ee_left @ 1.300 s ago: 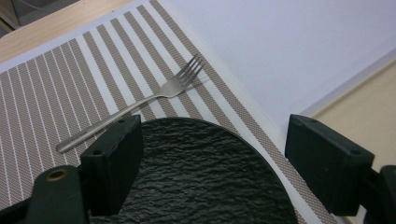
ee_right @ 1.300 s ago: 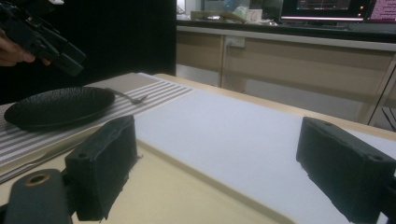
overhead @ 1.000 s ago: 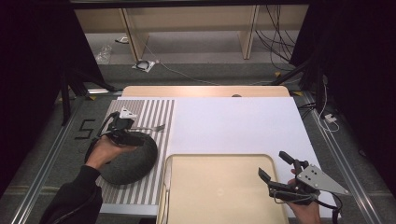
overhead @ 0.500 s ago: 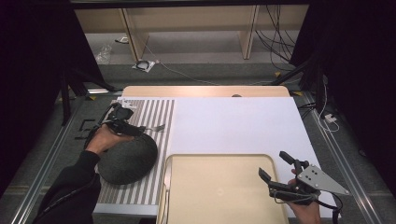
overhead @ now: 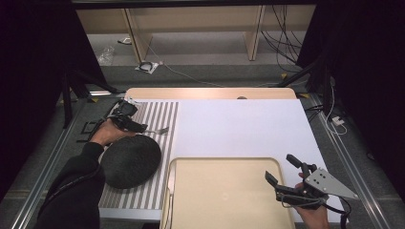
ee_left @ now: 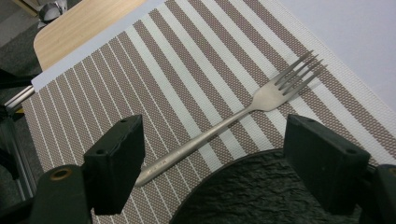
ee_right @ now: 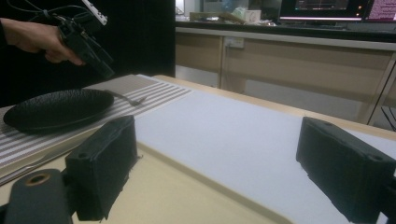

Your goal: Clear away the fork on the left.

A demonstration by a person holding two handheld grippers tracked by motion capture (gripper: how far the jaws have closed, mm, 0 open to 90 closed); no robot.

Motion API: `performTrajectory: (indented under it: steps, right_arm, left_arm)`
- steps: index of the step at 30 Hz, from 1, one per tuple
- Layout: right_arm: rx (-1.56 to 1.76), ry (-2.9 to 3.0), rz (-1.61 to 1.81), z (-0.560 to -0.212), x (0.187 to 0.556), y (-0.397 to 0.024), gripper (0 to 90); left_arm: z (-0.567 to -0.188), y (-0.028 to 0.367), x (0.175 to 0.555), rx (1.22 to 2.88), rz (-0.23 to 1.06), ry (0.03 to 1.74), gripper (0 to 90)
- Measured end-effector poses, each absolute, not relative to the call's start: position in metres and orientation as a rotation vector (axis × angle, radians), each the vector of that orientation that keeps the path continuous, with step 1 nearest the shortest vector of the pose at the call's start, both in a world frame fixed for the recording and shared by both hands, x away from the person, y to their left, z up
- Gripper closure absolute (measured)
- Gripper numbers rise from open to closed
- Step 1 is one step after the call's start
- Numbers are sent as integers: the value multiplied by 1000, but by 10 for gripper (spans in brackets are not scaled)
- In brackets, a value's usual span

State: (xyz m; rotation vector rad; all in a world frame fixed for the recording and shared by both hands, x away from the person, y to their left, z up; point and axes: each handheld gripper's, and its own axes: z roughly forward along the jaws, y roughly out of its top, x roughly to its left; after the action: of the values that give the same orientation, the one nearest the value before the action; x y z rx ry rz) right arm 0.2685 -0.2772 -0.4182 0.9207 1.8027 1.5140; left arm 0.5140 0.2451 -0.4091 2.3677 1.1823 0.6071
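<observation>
1. Two grippers are in your hands: the left gripper (overhead: 138,127) sits at the far left of the bench (overhead: 239,124), and the right gripper (overhead: 282,171) sits at the near right corner.
2. Your left gripper's fingers (ee_left: 116,163) are spread wide and released, grasping nothing.
3. Between those fingers, in the left gripper view, lies a metal fork (ee_left: 243,114) flat on the striped placemat (ee_left: 140,79); its handle end is close to the finger on the left side of that view, and its tines point up and away toward the finger on the right side.
4. The fork touches neither finger; you hover above it.
5. Just below the fork, between the lower parts of the fingers, is the rim of a dark, rough-textured plate (ee_left: 261,191), also resting on the placemat.
6. In the high view the fork (overhead: 157,130) lies just ahead of your left gripper's tip, beside the far edge of the dark plate (overhead: 130,161).
7. Your right gripper's fingers (ee_right: 105,163) are likewise parted and released, with nothing between them.
8. Under and ahead of those fingers is a beige tray (overhead: 224,195); beyond it stretches the white bench surface (ee_right: 243,135).
9. From the right gripper view, the plate (ee_right: 56,109) and your left hand (ee_right: 35,39) with its gripper are well apart from the right fingers, off to the far left.
</observation>
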Motion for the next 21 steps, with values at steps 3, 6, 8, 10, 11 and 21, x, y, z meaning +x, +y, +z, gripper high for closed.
performTrajectory:
  steps: [3, 6, 8, 10, 11, 21]
  right_arm:
    - [921, 1804, 1514, -418, 268, -277, 132]
    - [922, 1806, 1511, -418, 268, -277, 132]
    - [925, 1807, 1511, -418, 269, -277, 132]
    - [923, 1807, 1511, -419, 268, -276, 132]
    - [923, 1807, 1511, -419, 268, -276, 132]
    - [923, 1809, 1514, -419, 270, -276, 132]
  left_arm:
    - [-409, 246, 519, 2386, 616, 1173, 215]
    - [-408, 247, 527, 2413, 610, 1171, 218]
    - [-411, 247, 533, 2449, 597, 1163, 217]
    - [-414, 248, 536, 2476, 590, 1159, 219]
    - [-415, 248, 538, 2484, 580, 1159, 219]
    - [-422, 243, 549, 2539, 553, 1139, 230]
